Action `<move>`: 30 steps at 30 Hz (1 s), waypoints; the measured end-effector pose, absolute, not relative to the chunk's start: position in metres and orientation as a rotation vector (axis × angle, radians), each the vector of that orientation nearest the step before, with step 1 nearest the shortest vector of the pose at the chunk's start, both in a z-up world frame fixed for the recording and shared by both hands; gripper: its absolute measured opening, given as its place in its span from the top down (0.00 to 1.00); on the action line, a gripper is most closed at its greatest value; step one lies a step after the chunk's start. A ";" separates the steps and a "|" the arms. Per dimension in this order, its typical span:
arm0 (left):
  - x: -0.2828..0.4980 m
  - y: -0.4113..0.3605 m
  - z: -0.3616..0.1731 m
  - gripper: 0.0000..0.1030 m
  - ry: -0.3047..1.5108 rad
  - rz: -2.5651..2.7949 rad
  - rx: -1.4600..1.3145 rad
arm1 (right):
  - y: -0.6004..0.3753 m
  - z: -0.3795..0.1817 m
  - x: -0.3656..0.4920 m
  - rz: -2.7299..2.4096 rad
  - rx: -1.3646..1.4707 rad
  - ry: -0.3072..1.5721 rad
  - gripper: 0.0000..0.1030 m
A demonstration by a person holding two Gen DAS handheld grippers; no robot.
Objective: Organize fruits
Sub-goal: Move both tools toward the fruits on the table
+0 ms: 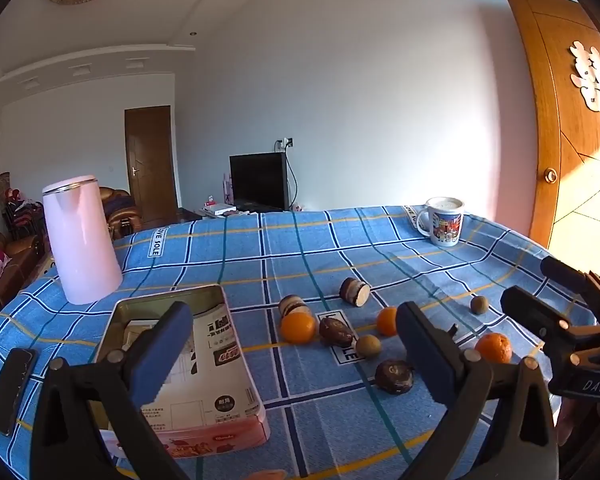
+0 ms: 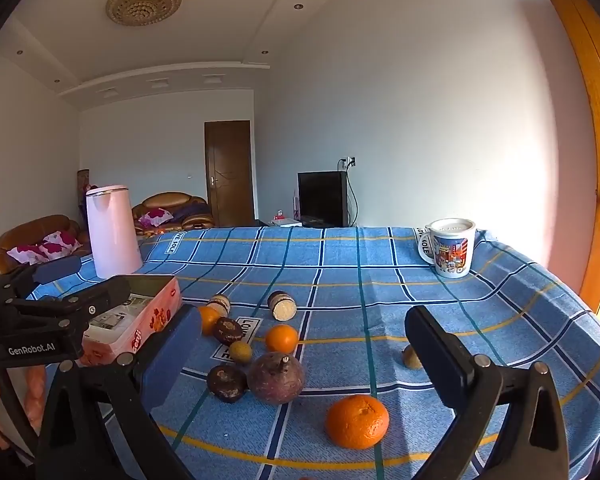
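Orange tangerine [image 2: 357, 421] lying loose near tin box [image 1: 188, 364]; both grippers, left [image 1: 296, 354] and right [image 2: 304, 354], hovering wide open, holding nothing. Judging sorting not begun; next calling for closing on one fruit.

Tablecloth [image 2: 380, 264] woven cloth, matt; tin [image 1: 204, 360] shiny metal (paper-lined); mug [image 2: 452, 252] glossy ceramic.

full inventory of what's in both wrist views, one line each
oranges: 3, orange, spread among the fruit mid-table
dark round fruit: 3, purple-brown, mid-table cluster
small round fruit: 2, tan, one in the cluster, one off to the right
cut pieces: 2, dark skin with pale ends, behind the cluster
tin box: 1, pink, open, table left
kettle: 1, pink, far left
mug: 1, white, printed, far right
phone: 1, black, left edge
tablecloth: 1, blue plaid
left gripper: jaws open, empty
right gripper: jaws open, empty
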State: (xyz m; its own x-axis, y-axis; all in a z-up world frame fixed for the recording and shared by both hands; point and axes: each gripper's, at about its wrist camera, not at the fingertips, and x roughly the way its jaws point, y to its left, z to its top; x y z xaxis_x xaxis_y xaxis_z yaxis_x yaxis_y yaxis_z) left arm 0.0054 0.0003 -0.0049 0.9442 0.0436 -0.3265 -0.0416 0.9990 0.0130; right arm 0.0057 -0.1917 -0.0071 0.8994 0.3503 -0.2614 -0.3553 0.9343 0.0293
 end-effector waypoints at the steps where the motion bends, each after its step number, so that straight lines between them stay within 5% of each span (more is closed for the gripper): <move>1: 0.005 -0.001 -0.005 0.00 0.334 0.043 0.007 | -0.192 -0.007 0.006 0.363 -0.021 0.266 0.01; 30: 0.008 -0.013 -0.016 0.00 0.361 0.035 0.032 | -0.201 -0.020 0.004 0.319 -0.007 0.287 0.01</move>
